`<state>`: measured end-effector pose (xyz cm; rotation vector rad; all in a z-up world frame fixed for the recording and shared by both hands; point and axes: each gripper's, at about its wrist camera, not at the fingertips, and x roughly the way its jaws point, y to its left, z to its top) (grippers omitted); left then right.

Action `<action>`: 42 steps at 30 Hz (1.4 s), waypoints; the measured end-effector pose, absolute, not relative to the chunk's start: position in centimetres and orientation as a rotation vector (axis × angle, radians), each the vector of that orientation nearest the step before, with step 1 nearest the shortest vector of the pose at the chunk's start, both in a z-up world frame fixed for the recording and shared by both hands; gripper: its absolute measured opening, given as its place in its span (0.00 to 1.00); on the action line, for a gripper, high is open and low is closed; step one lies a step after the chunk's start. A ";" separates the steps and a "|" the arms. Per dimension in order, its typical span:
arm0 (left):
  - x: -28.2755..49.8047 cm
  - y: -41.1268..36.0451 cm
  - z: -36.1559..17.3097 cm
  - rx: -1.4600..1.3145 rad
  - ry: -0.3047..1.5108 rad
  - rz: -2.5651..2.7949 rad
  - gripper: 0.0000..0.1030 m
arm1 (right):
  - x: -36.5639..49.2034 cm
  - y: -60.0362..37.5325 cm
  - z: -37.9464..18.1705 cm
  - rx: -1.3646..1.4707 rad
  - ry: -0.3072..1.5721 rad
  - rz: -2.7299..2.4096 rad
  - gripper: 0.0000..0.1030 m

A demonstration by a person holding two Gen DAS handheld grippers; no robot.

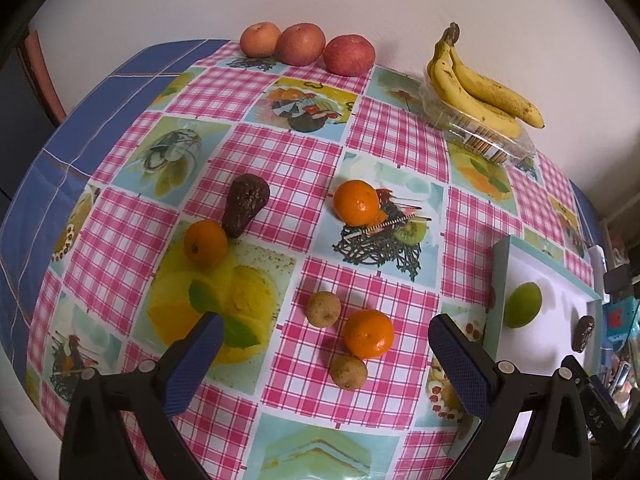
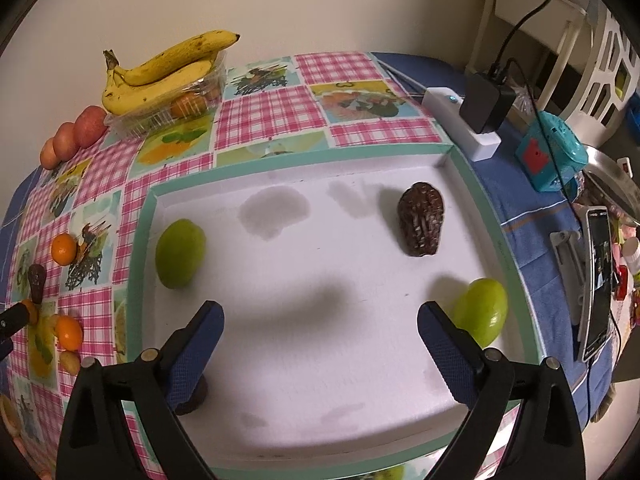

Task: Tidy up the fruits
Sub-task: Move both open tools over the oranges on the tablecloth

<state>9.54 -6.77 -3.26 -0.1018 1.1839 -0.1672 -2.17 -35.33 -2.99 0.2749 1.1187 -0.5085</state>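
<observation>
Hovering left gripper (image 1: 326, 334), jaws apart, above tangerine (image 1: 368, 334)

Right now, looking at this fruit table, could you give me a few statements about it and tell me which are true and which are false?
1. Both pairs of tongs, left tongs and right tongs, are open and hold nothing. True.
2. The bananas lie on a clear plastic box. True.
3. The white tray holds only green fruits. False: it also holds a dark avocado, besides two green fruits.
4. Three apples sit in a row by the wall. True.
5. All oranges are already in the tray. False: three oranges lie on the tablecloth.
</observation>
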 end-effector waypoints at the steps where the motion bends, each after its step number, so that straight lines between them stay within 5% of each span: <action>1: 9.6 -6.6 -3.2 -0.101 1.178 -0.164 1.00 | -2.0 -35.1 -3.0 0.279 1.120 -0.504 0.95; 26: 13.2 7.4 -0.5 -0.279 1.026 0.002 1.00 | 4.7 -23.6 -3.0 0.252 1.056 -0.259 0.95; 42: 13.5 7.8 -0.7 -0.257 1.034 -0.015 1.00 | 6.1 -18.9 -3.4 0.211 1.049 -0.133 0.95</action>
